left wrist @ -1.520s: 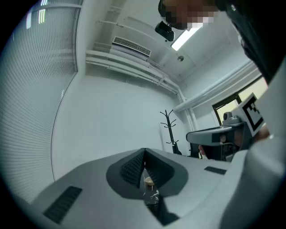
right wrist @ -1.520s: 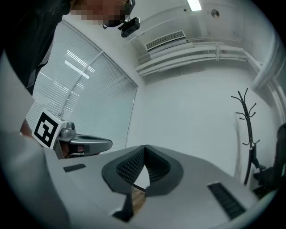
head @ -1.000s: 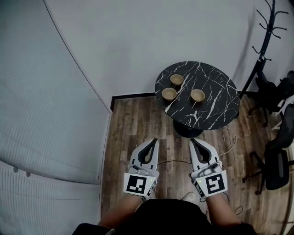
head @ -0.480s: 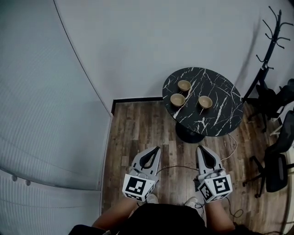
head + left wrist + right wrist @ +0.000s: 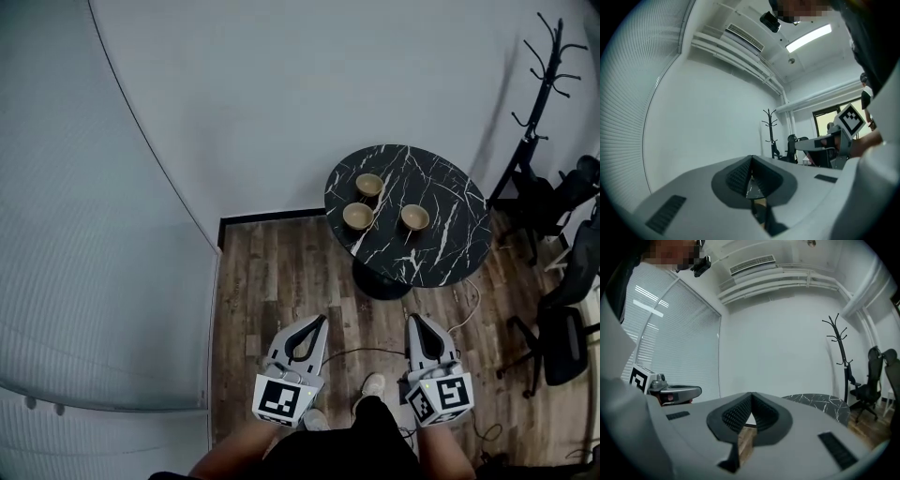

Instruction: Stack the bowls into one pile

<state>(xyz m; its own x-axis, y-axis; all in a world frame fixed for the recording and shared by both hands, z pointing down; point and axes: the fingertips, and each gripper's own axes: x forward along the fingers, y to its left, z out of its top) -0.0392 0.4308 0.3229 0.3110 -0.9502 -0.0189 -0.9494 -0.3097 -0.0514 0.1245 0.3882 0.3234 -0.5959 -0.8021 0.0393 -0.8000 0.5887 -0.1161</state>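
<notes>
Left gripper point(image 5: 317, 322): one, at our 11 o'clock, low over the floor; its claw tips are pressed together with nothing between them.
Right gripper point(image 5: 413, 322): one, at our 1 o'clock, level with the other; its claw is also pressed together, pinching nothing.
Floor point(image 5: 272, 281): wood planks, under both grippers and running on to the table.
Table point(image 5: 441, 253): one, round, black marble with white veins, at our 12 to 1 o'clock, well apart from both grippers.
Bowls: we count three, all tan, upright, on the tabletop, none stacked.
First bowl point(image 5: 357, 217): at the top's 9 o'clock edge.
Second bowl point(image 5: 414, 217): near the top's middle, apart from the first.
Third bowl point(image 5: 369, 185): at the top's 10 o'clock, just beyond the first.
Coat rack point(image 5: 539, 84): one, black, at our 2 o'clock, past the table.
Office chairs point(image 5: 562, 337): dark, at our 2 to 3 o'clock; we make out at least two.
</notes>
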